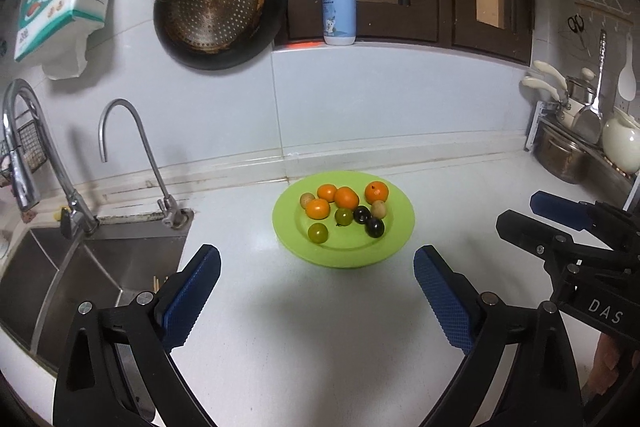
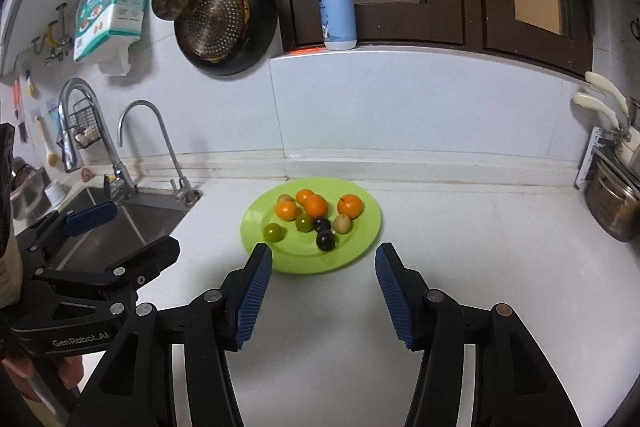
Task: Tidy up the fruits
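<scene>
A green plate sits on the white counter near the back wall. On it lie several oranges, two green fruits, two dark plums and two small tan fruits. My left gripper is open and empty, in front of the plate. My right gripper is open and empty, just in front of the plate's near rim. Each gripper shows in the other's view: the right one and the left one.
A steel sink with two faucets lies at the left. Pots and utensils stand at the right. A pan hangs on the wall. A soap bottle stands on the sill.
</scene>
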`<state>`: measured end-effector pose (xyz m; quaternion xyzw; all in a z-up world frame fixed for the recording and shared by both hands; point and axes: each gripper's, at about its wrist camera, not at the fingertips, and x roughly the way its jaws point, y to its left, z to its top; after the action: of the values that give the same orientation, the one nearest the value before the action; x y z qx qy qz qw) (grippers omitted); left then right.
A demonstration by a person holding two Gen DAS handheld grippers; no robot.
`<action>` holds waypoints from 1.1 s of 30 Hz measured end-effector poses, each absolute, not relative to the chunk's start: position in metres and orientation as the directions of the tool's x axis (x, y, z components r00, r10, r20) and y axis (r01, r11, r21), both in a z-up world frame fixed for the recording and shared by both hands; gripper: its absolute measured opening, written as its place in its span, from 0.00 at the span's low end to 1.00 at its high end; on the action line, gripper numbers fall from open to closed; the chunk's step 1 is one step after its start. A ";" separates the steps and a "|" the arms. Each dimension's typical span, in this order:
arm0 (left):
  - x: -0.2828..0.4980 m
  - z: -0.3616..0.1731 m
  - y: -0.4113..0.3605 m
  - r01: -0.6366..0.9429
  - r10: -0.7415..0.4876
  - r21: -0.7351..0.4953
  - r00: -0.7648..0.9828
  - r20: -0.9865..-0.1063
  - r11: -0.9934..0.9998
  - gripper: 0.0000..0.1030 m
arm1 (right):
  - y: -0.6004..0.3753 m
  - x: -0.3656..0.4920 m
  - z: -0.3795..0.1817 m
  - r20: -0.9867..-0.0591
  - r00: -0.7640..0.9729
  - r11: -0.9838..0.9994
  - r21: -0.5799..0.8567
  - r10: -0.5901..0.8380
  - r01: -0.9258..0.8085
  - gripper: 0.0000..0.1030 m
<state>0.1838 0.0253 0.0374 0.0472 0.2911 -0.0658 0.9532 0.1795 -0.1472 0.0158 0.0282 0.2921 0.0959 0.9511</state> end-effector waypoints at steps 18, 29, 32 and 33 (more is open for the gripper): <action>0.124 0.038 0.031 0.113 -0.039 0.112 0.856 -0.516 0.987 0.97 | -0.146 0.119 0.015 -0.563 0.801 0.979 0.123 0.203 -0.162 0.53; 0.112 0.038 0.032 0.113 -0.039 0.112 0.857 -0.514 0.987 1.00 | -0.145 0.106 0.014 -0.566 0.804 0.983 0.101 0.185 -0.155 0.53; 0.112 0.039 0.031 0.114 -0.041 0.112 0.856 -0.515 0.987 1.00 | -0.147 0.105 0.015 -0.565 0.805 0.984 0.100 0.181 -0.151 0.53; 0.111 0.039 0.031 0.116 -0.042 0.111 0.855 -0.518 0.987 1.00 | -0.148 0.105 0.015 -0.566 0.804 0.983 0.101 0.181 -0.150 0.53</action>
<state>0.1115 0.0307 0.0389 0.0692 0.2665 -0.0412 0.9605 0.1046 -0.1477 0.0149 0.0257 0.3002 0.0873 0.9495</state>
